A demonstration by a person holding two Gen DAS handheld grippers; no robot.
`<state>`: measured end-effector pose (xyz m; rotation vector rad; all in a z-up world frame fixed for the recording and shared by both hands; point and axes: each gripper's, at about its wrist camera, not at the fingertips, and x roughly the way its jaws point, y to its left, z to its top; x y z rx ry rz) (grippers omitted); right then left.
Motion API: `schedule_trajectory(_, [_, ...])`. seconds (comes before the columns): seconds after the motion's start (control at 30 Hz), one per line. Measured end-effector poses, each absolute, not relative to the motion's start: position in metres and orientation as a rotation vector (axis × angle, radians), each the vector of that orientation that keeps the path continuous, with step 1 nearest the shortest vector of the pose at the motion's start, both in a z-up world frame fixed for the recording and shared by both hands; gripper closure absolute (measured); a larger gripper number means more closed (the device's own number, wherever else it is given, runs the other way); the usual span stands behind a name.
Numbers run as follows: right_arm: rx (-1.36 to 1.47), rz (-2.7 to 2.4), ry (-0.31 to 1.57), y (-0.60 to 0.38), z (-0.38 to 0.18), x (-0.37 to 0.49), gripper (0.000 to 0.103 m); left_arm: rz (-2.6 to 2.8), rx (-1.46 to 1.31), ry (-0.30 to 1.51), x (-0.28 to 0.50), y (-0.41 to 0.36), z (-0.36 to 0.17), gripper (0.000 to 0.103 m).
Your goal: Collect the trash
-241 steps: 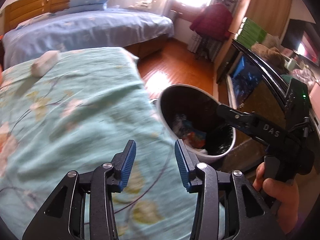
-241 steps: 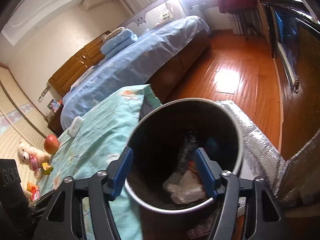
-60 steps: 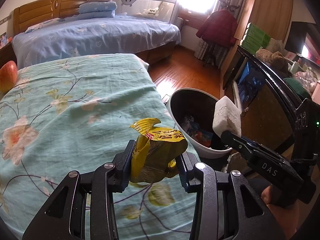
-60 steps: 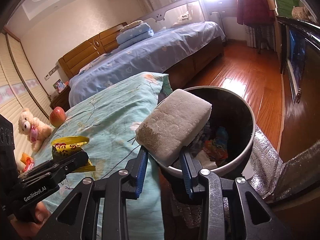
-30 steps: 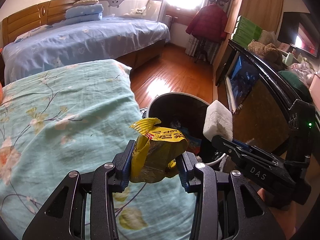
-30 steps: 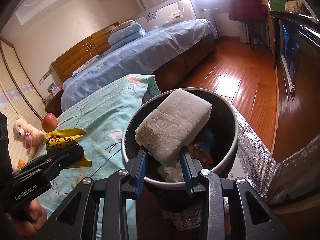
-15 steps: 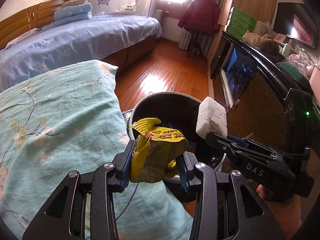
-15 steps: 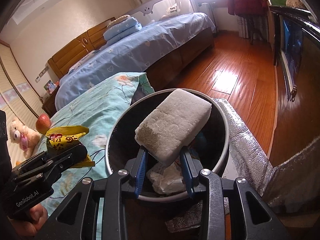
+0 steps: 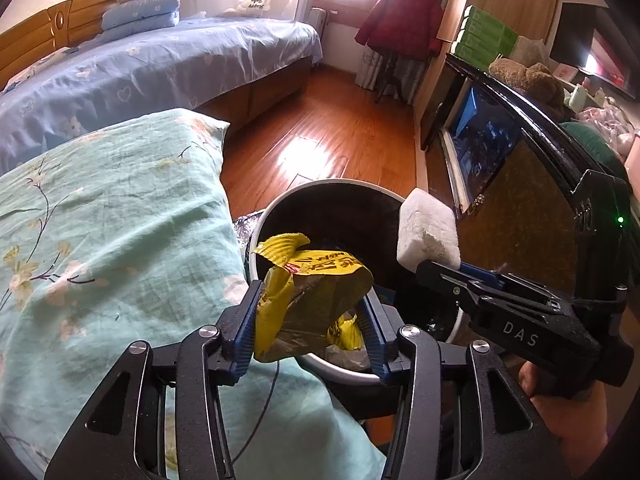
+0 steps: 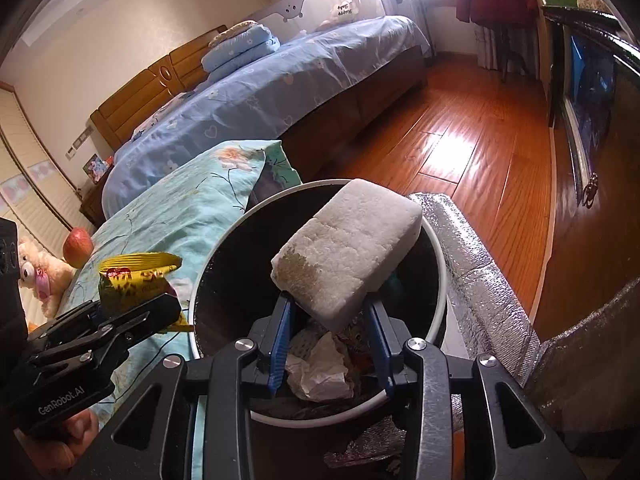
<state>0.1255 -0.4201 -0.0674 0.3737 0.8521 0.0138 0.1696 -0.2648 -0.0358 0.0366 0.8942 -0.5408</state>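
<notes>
1. Drop step: I have both tools over the trash bin, which already holds crumpled paper.
2. Left tool: jaws have just been opening, yellow snack wrapper between them, apparently barely pinched.
3. Right tool: just opening too, white foam block sits between the pads (grip looks loose).
4. Next: spread wider, let both fall in.
</notes>
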Motion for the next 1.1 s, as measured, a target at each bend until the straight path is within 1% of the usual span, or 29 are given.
schedule_trajectory(0.07, [0.379,0.009,0.852,-0.422,-0.067,0.126,0.061,-0.539,0.036,0.895,0.170,-0.265,-0.036,0.053])
schedule_trajectory(0.13, [0.389,0.007,0.849,-0.424,-0.066,0.126,0.053,-0.542,0.032,0.895,0.169,-0.263,-0.035,0.053])
schedule_trajectory(0.17, [0.394,0.006,0.847,-0.425,-0.066,0.125,0.052,-0.540,0.031,0.895,0.168,-0.262,-0.035,0.053])
schedule_trajectory(0.4, [0.413,-0.001,0.815,-0.422,-0.060,0.116,0.049,-0.510,0.005,0.886,0.156,-0.237,-0.035,0.052])
schedule_trajectory(0.57, [0.414,0.013,0.773,-0.409,-0.048,0.105,0.039,-0.476,-0.049,0.875,0.139,-0.209,-0.032,0.052])
schedule_trajectory(0.6, [0.412,0.015,0.762,-0.405,-0.045,0.103,0.035,-0.467,-0.064,0.867,0.133,-0.200,-0.029,0.050])
schedule_trajectory(0.63, [0.413,0.017,0.749,-0.402,-0.042,0.100,0.029,-0.461,-0.071,0.861,0.130,-0.196,-0.028,0.049])
schedule_trajectory(0.67, [0.417,0.020,0.731,-0.396,-0.038,0.096,0.026,-0.450,-0.078,0.850,0.126,-0.190,-0.026,0.045])
schedule_trajectory(0.7, [0.421,0.025,0.718,-0.392,-0.036,0.093,0.021,-0.431,-0.087,0.833,0.119,-0.181,-0.023,0.043])
schedule_trajectory(0.73, [0.423,0.030,0.701,-0.385,-0.035,0.089,0.018,-0.421,-0.093,0.823,0.116,-0.176,-0.021,0.043])
schedule_trajectory(0.93, [0.399,0.044,0.677,-0.355,-0.037,0.073,0.016,-0.348,-0.127,0.761,0.090,-0.141,-0.014,0.042])
schedule_trajectory(1.1, [0.336,0.053,0.623,-0.334,-0.018,0.061,0.016,-0.306,-0.132,0.691,0.068,-0.117,-0.003,0.042])
